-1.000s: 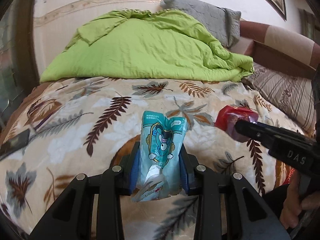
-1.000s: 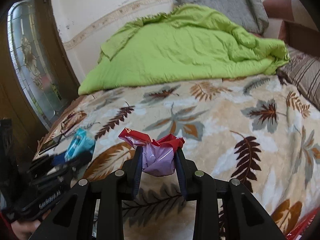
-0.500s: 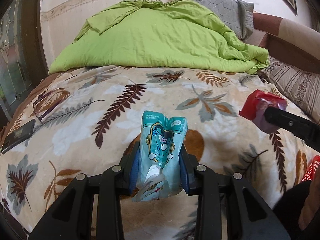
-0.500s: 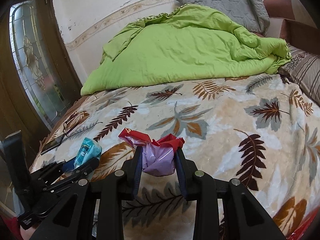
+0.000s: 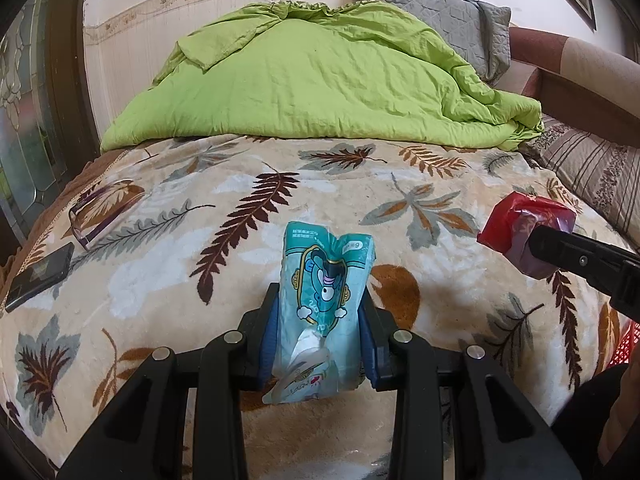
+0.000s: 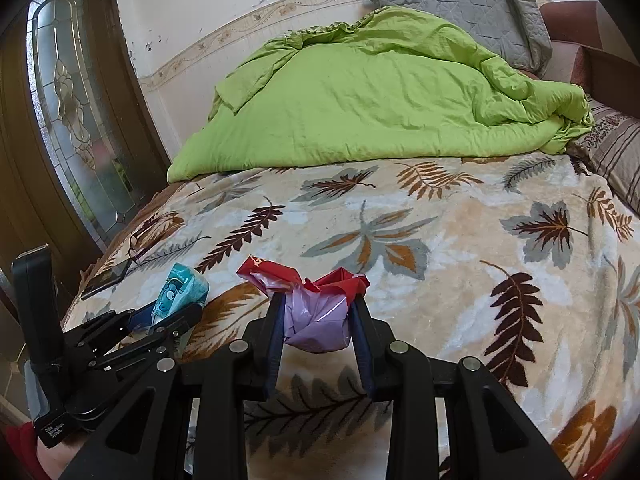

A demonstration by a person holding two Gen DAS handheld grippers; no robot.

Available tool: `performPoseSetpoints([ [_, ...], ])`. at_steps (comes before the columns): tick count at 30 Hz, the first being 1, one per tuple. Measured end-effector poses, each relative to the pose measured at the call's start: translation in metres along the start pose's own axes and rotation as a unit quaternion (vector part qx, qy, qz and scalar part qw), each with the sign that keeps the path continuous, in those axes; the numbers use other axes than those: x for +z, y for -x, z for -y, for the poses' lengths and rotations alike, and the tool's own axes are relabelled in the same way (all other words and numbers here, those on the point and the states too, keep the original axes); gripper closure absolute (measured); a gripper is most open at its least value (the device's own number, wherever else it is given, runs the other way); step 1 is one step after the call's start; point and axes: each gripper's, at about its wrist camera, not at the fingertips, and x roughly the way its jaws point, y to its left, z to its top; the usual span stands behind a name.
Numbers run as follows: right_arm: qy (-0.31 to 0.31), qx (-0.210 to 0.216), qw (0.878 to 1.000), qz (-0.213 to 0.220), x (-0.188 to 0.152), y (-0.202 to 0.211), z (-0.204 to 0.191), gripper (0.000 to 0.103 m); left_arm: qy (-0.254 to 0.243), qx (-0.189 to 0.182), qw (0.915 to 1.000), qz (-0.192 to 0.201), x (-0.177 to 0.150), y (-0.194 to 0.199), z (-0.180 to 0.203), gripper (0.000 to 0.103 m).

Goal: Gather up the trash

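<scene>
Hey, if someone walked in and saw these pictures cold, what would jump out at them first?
Probably the two bits of trash held up over the leaf-patterned blanket: a teal cartoon packet clamped in the left gripper, and a crumpled red and purple wrapper pinched in the right gripper. Behind them, a bright lime-green quilt is heaped at the far end of the bed.

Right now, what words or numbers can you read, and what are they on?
"20": on the teal packet in the left gripper; its other print is too small.
"Data ... System": label on that gripper's body, partly blurred.
Red and purple wrapper in the right gripper: white marks, unreadable.
</scene>
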Motion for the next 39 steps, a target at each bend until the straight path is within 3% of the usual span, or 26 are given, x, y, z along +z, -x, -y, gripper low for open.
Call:
performPoseSetpoints([
  [39, -0.005, 0.005, 1.000, 0.000, 0.0004, 0.0001, 0.0026, 0.069, -0.013, 0.007, 0.9999, 0.004, 0.0003, 0.0009, 0.0068, 0.069],
])
